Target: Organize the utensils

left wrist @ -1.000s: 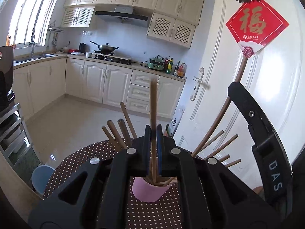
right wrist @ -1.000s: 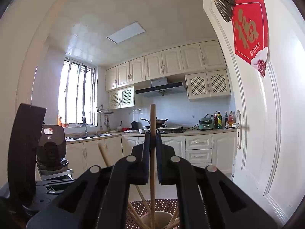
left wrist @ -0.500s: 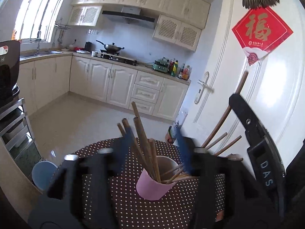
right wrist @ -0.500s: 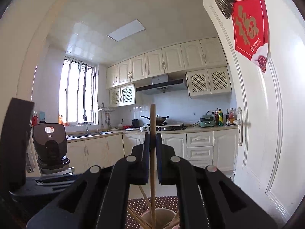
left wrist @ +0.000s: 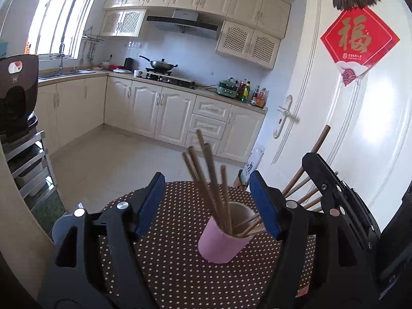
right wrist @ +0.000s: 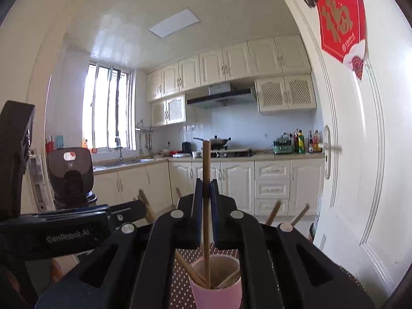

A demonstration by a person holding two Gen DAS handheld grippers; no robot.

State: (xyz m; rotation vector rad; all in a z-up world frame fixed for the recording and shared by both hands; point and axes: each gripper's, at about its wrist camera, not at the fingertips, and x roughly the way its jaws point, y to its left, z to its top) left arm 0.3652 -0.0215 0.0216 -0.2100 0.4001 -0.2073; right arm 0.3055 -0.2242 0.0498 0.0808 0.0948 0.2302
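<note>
The right gripper (right wrist: pixel 206 200) is pinching one upright chopstick (right wrist: pixel 206 170) over the pink cup (left wrist: pixel 221 242), risking tipping it toward the polka-dot table (left wrist: pixel 167 270) edge at 9 o'clock, while the left gripper (left wrist: pixel 206 203), jaws spread, is leaving room at 12 o'clock.

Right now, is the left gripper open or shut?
Open. The left gripper has its blue jaws spread wide, either side of the chopsticks in the pink cup, touching none.

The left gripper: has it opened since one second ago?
Yes. The left gripper, shut on a chopstick before, now stands open, its jaws apart on both sides of the pink cup.
</note>
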